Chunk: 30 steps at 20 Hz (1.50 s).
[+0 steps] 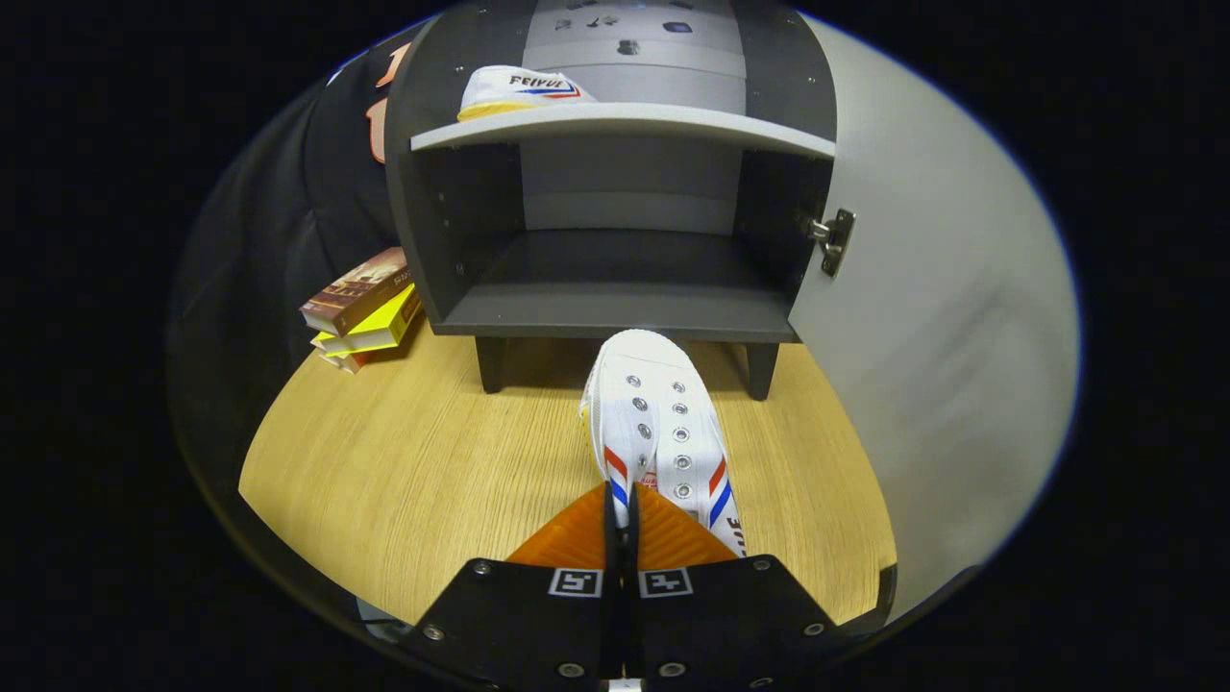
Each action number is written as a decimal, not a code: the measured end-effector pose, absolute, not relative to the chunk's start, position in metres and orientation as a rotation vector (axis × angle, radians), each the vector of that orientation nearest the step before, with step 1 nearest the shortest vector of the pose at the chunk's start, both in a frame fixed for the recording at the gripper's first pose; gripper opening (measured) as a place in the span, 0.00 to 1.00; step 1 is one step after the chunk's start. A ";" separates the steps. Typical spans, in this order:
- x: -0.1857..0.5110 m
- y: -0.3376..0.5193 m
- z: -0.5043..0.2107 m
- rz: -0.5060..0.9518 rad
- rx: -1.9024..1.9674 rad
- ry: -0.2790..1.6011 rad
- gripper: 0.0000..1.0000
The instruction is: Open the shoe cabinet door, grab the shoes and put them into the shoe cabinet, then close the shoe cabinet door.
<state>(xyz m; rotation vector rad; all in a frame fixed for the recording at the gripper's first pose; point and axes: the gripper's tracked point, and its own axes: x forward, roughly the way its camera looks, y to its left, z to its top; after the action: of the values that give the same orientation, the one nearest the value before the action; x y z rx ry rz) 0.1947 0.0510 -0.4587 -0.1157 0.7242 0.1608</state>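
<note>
Gripper (623, 519) fingers nearly closed, pinched on the white canvas sneaker's (658, 432) side wall so it can be carried, toe aimed at the shoe cabinet's (615, 312) open lower compartment, door (922, 317) swung aside.

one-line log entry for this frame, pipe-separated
door: open | gripper: shut on white shoe, held just short of lower shelf | second shoe: on upper shelf | next: probably push shoe in
</note>
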 end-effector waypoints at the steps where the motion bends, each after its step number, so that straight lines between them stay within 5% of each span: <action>1: 0.194 0.052 -0.450 0.157 -0.113 0.714 0.00; 19: 0.183 0.065 -0.280 0.112 -0.092 0.554 0.00; 30: 0.247 0.078 -0.173 0.110 -0.171 0.415 0.00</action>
<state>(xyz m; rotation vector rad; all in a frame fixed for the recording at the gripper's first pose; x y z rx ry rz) 0.2466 0.0779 -0.1732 -0.1709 0.4152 0.1104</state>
